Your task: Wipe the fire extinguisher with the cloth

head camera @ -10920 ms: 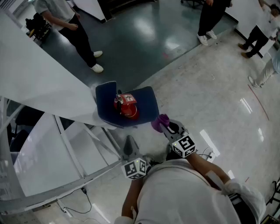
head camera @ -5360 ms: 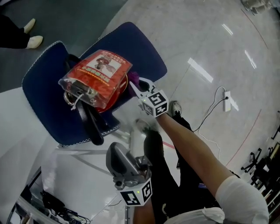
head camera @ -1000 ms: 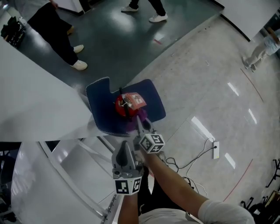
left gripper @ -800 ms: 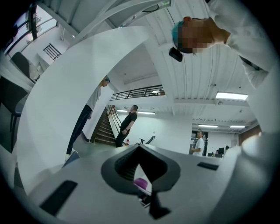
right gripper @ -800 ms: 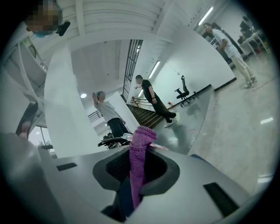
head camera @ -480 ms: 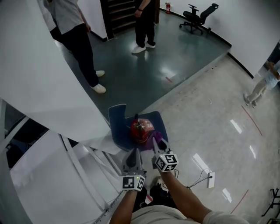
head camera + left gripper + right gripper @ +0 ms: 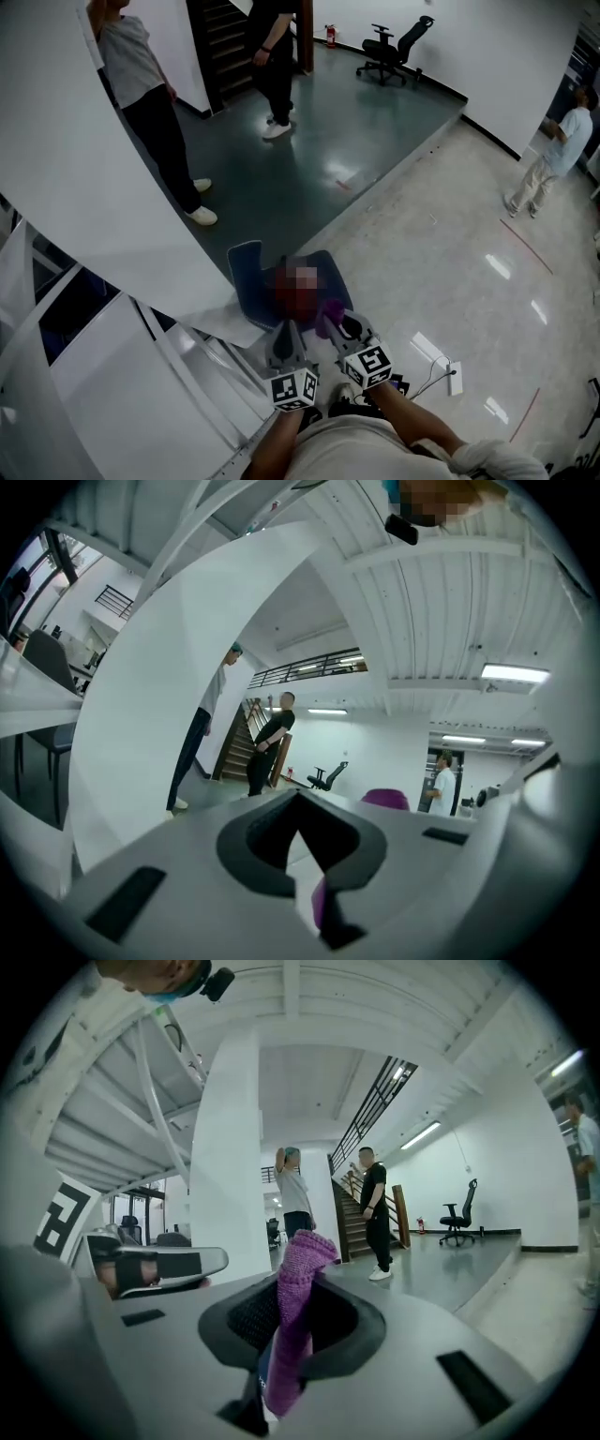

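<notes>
1. Your right gripper (image 7: 300,1324) is clamped on the purple cloth (image 7: 298,1262); hold that pinch firm.
2. Your left gripper (image 7: 302,844) has its jaws closed on nothing; use it only to steady.
3. The fire extinguisher (image 7: 292,301) stands on the blue chair (image 7: 246,272), just ahead of both grippers. Lower the cloth onto its red body and wipe flat.

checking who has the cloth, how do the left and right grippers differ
Right gripper is shut on the cloth; left gripper is shut on nothing. Right gripper angles inward toward the chair; left gripper points nearly straight ahead. Both hover just short of the chair.
</notes>
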A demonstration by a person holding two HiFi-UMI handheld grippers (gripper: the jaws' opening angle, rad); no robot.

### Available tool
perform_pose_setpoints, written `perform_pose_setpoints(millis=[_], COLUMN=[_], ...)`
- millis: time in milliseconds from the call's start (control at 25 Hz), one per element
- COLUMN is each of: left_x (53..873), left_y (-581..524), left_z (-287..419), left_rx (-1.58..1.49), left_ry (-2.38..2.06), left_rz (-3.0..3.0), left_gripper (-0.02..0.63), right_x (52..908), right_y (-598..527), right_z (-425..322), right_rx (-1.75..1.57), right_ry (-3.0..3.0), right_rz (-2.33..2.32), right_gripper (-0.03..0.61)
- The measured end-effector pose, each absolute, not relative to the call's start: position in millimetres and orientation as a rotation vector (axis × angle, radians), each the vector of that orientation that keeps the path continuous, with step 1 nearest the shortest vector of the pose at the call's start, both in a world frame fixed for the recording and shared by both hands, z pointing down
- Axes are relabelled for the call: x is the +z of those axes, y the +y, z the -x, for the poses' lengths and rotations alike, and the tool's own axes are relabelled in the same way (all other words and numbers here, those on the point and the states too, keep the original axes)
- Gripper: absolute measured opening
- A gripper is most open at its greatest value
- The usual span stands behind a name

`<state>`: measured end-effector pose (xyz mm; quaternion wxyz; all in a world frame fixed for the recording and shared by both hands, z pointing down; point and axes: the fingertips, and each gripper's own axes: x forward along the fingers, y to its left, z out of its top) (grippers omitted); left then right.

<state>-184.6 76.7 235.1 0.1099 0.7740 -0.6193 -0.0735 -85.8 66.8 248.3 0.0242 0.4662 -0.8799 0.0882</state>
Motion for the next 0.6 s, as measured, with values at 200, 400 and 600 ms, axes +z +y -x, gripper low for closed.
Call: perform_pose_setpoints(millis=[200,400,600], left_x=[220,231,238], left_y=[92,93,91], left_z=[170,168,165], left_rx=[-0.304,-0.281,-0.251], left_ry=[-1.831,-1.787,-1.773], left_rz=[-2.351,-2.335,-2.332], left_gripper=[0.005,0.005,0.005], right_x=[258,251,253], right_y=[87,89,92], right_z=[68,60,57], right_rx=[0.293,0.221,0.213], right_ry=[-2.657,-2.663,-2.676], right_rz=[-1.447,-1.441,-1.423], right_gripper=[0.058,0.058,0.058])
